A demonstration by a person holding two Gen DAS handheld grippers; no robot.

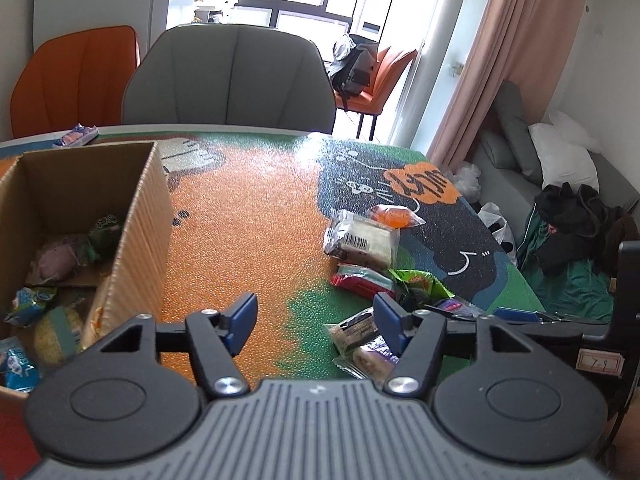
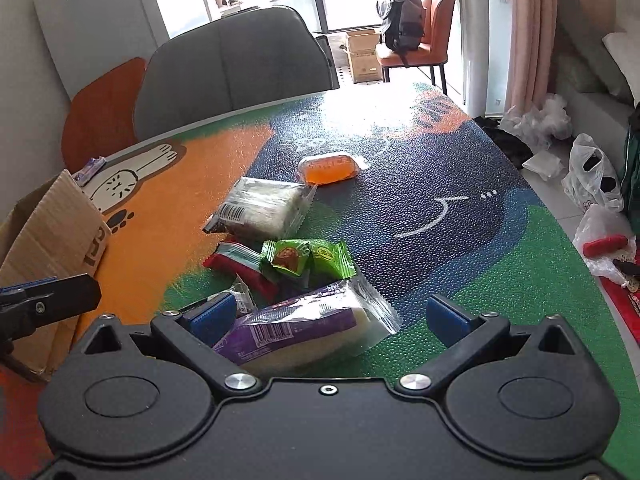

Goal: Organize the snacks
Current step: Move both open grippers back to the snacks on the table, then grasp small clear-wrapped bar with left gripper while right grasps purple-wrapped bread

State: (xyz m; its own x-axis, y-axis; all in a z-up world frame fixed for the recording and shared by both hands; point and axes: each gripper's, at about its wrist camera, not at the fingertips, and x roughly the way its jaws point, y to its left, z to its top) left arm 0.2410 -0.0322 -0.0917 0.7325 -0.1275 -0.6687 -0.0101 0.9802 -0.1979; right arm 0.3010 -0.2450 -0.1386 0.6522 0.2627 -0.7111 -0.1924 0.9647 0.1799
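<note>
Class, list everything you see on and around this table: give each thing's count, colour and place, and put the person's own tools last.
cardboard box: one, brown, table's left, several snacks inside
purple-wrapped snack: one, nearest, between right gripper's fingers
green snack packets: two, mid-pile
red packet: one, left of green ones
barcode-marked clear packet: one, behind pile
orange snack: one, farthest
grey chair: one, behind table
backpack: one, dark, on orange chair
left gripper: open, empty
right gripper: open, around purple snack
</note>
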